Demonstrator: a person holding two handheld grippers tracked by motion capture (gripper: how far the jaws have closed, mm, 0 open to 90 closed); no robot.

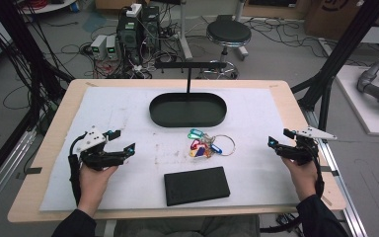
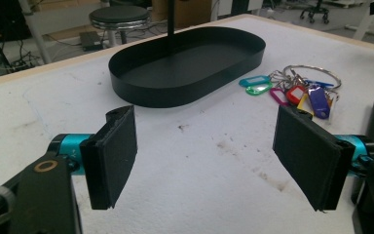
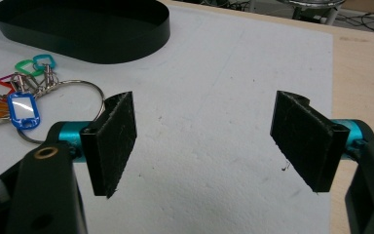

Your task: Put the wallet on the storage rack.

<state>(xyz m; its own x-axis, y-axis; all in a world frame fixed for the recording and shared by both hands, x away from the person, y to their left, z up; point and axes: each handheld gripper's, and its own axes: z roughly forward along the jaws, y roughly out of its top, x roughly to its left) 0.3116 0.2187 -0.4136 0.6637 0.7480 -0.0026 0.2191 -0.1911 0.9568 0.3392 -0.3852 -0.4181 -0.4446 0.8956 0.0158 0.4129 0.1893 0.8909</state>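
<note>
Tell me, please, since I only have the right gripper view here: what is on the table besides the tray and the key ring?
Observer: A flat black block lies near the person's edge, in front of the key ring.
Operator: Where is the left gripper?
Observer: The left gripper is over the mat's left part, jaws wide apart, holding nothing.
Operator: Is anything in the tray?
Observer: No, the black oval tray is empty; an upright post rises behind it.

Matt black tray (image 2: 185,73), smooth-walled, on a white mat (image 1: 128,113) that looks chalky and scuffed — pale wood desk (image 1: 54,128) at its edges. Shiny metal key ring (image 3: 85,92), glossy coloured plastic tags (image 2: 292,92). Tool pads (image 3: 114,141) — rough, matt black.
</note>
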